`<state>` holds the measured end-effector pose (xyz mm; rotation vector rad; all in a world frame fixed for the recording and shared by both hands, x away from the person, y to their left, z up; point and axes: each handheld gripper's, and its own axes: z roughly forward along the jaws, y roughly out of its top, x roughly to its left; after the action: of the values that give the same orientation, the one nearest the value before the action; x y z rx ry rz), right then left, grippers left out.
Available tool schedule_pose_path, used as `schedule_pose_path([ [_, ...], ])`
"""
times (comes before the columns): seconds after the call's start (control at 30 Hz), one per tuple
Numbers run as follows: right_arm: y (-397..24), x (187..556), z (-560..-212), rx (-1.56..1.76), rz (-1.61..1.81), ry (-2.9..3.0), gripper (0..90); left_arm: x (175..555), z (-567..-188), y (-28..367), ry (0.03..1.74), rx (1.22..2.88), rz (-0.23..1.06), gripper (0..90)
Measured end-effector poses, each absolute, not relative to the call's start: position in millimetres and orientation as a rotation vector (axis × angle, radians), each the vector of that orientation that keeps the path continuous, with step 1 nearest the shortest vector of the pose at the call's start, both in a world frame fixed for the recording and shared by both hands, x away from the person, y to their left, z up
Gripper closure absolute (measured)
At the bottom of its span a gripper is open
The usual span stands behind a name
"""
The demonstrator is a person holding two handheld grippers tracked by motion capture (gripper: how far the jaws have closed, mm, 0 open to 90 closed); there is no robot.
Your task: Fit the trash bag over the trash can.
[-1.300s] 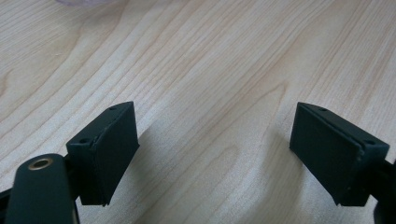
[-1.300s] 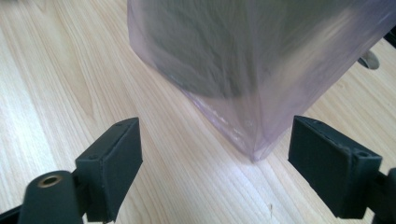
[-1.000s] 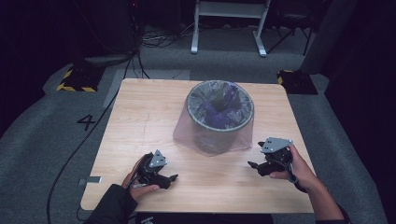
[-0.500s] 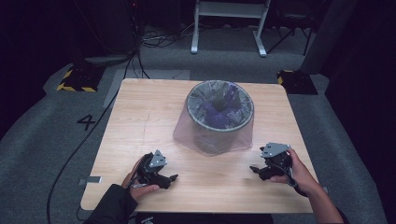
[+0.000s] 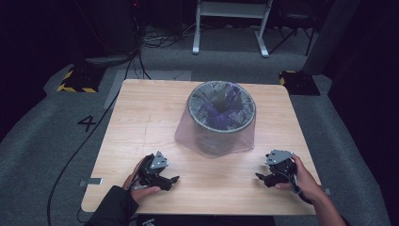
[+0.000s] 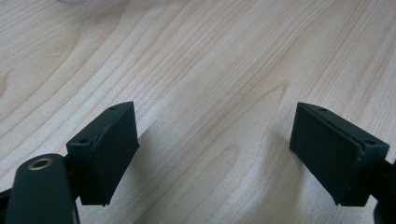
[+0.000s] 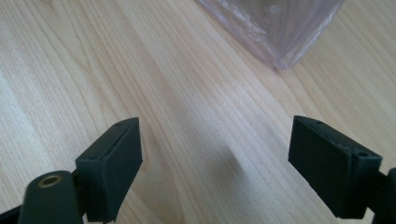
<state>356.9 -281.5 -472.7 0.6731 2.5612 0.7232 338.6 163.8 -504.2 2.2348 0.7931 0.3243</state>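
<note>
A round bin (image 5: 221, 117) lined with a thin purple plastic bag stands on the wooden table (image 5: 141, 122), the bag draped down over its outside. My left gripper (image 5: 171, 180) rests low on the table near the front left, jaws wide apart with only bare wood (image 6: 215, 140) between them. My right gripper (image 5: 260, 178) sits near the front right, also open and holding nothing. A corner of the bag's loose skirt (image 7: 280, 28) lies on the wood ahead of the right jaws in the right gripper view.
The table stands on grey carpet with a painted number 4 (image 5: 87, 123) at its left. A cable (image 5: 75, 155) runs along the floor on the left. Yellow-black striped blocks (image 5: 75, 80) and a white frame's legs (image 5: 230, 28) sit beyond the far edge.
The right gripper has drawn back slightly toward the table's front edge. The left gripper and the bin stay where they were.
</note>
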Motion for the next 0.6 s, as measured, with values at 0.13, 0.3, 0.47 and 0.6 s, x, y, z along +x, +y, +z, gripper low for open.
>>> schedule_pose_path([
  [0.13, -286.8, 355.1, -476.9, 0.704, 0.738, 2.556, 17.2, 338.6, -504.2, 163.8, 0.792, 2.235, 0.325, 14.8],
  [0.3, -294.9, 351.7, -481.4, 0.744, 0.762, 2.547, 17.2, 338.7, -504.2, 163.8, 0.792, 2.235, 0.325, 14.8],
  [0.47, -304.2, 348.9, -486.6, 0.801, 0.811, 2.528, 16.9, 338.6, -504.3, 163.8, 0.793, 2.235, 0.324, 14.8],
  [0.6, -311.8, 345.8, -489.8, 0.855, 0.862, 2.507, 16.8, 338.7, -504.3, 163.8, 0.792, 2.235, 0.325, 14.8],
])
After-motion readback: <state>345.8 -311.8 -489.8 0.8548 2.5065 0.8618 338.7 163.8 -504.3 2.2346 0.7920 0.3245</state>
